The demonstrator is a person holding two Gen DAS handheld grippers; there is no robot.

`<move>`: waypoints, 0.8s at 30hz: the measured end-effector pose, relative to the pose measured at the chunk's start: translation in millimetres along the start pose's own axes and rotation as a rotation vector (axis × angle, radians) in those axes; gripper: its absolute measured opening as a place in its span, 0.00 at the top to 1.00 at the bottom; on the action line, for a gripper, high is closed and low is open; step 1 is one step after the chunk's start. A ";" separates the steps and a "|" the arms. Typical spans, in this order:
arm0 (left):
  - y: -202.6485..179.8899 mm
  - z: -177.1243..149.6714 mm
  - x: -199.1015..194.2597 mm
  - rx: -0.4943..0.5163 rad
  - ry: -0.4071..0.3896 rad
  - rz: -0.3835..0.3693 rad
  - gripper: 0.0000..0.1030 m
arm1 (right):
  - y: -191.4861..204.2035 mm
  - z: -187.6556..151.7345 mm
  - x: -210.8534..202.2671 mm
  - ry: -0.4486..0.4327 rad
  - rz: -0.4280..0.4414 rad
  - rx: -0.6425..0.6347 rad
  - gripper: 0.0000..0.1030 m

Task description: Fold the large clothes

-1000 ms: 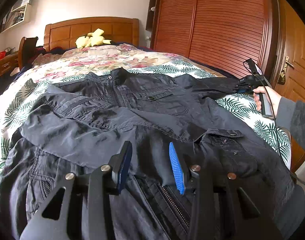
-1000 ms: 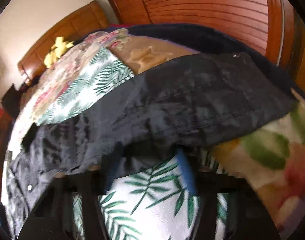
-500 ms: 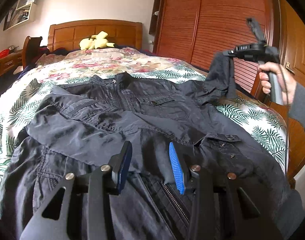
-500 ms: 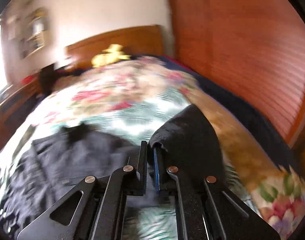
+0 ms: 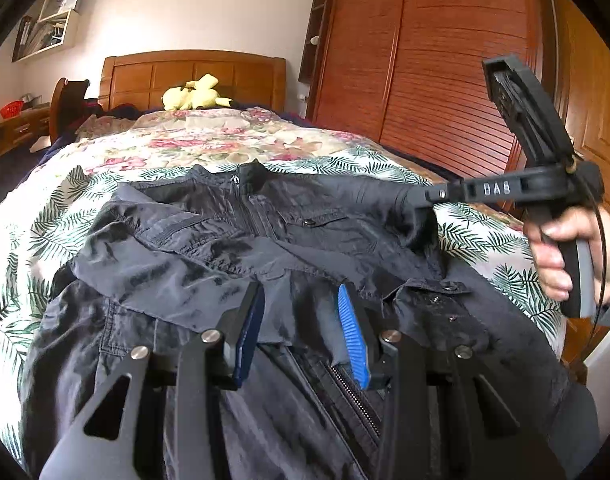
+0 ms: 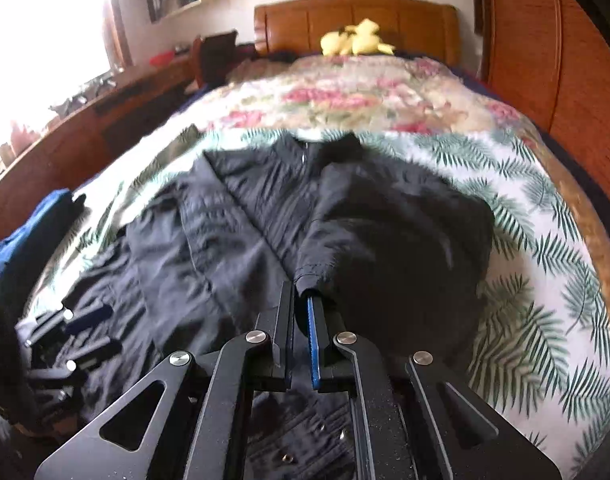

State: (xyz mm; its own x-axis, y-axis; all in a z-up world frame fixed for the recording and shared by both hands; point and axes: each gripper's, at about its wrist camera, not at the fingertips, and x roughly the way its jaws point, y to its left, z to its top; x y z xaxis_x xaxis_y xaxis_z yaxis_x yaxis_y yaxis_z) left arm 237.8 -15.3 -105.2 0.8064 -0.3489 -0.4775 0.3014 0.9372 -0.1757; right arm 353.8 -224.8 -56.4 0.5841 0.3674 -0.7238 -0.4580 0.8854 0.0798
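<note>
A dark grey jacket (image 5: pixel 233 240) lies spread face up on the bed, collar toward the headboard. It also shows in the right wrist view (image 6: pixel 225 232). My left gripper (image 5: pixel 301 320) is open, low over the jacket's near hem beside the zipper, holding nothing. My right gripper (image 6: pixel 301 304) is shut on the cuff of the jacket's right sleeve (image 6: pixel 385 248) and holds it over the jacket's chest. In the left wrist view the right gripper (image 5: pixel 429 196) comes in from the right with the sleeve (image 5: pixel 385 200) bunched at its tips.
The bed has a leaf and flower print cover (image 5: pixel 485 236). A yellow plush toy (image 5: pixel 193 94) lies by the wooden headboard. A tall wooden wardrobe (image 5: pixel 425 60) stands close on the right. A blue garment (image 6: pixel 25 232) lies at the bed's left edge.
My right gripper has carried the sleeve from the bed's right side, up and then inward over the jacket's chest. The left gripper has stayed in place, open.
</note>
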 end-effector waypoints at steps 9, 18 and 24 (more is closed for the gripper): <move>1.1 2.2 -5.0 -0.006 -0.013 -0.008 0.64 | 2.1 -12.0 -24.4 -0.044 -0.045 -0.022 0.44; -5.4 -0.3 -0.5 0.013 0.000 -0.007 0.64 | -49.7 -41.0 21.0 0.062 -0.178 0.056 0.41; -7.3 0.1 2.4 0.019 0.007 -0.004 0.64 | -82.1 -60.3 42.9 0.119 -0.202 0.132 0.40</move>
State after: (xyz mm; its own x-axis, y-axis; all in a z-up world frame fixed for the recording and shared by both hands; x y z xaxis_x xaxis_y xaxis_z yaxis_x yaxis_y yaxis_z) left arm 237.6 -23.0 -105.0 0.8017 -0.3529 -0.4825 0.3148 0.9354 -0.1612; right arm 376.0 -298.9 -135.3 0.5681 0.1498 -0.8092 -0.2438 0.9698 0.0083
